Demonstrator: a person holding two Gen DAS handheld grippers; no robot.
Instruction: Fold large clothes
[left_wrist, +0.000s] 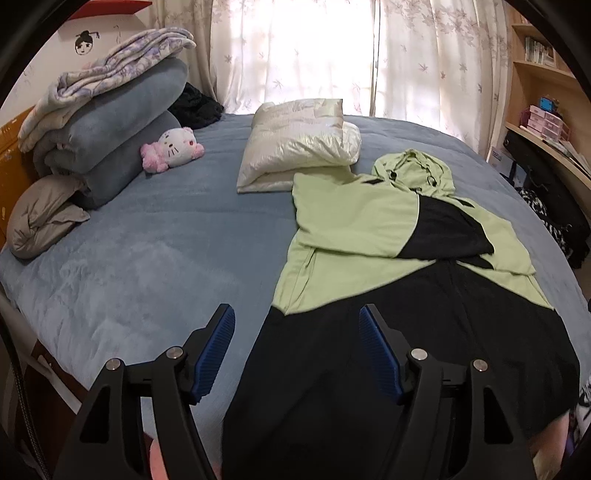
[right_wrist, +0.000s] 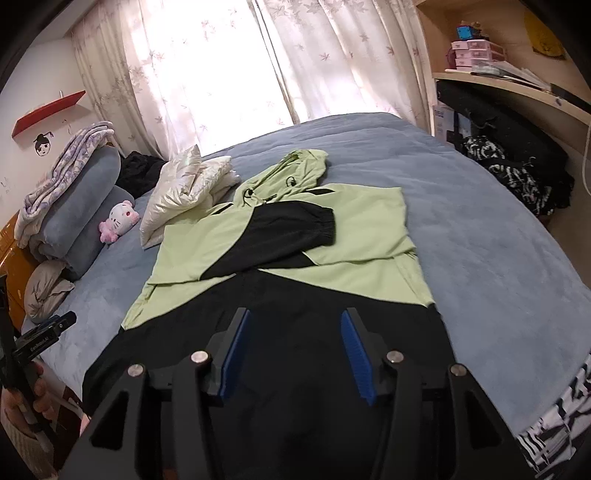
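Observation:
A green and black hooded jacket (left_wrist: 354, 225) (right_wrist: 362, 229) lies flat on the blue bed, hood toward the window, both sleeves folded across its chest. Its black lower half reaches the near bed edge. My left gripper (left_wrist: 297, 314) hovers open above the jacket's lower left corner, nothing between its blue pads. My right gripper (right_wrist: 293, 317) hangs open over the black hem area, also holding nothing. In the right wrist view the left gripper's body (right_wrist: 44, 334) shows at the far left, held by a hand (right_wrist: 22, 402).
A cream pillow (left_wrist: 299, 147) lies beside the hood. Folded blankets (left_wrist: 110, 122), a pink plush cat (left_wrist: 173, 147) and a grey pillow (left_wrist: 40, 218) sit at the bed's left. A desk with shelves (right_wrist: 517, 92) stands on the right. Bare blue bedcover (left_wrist: 155, 258) spreads left of the jacket.

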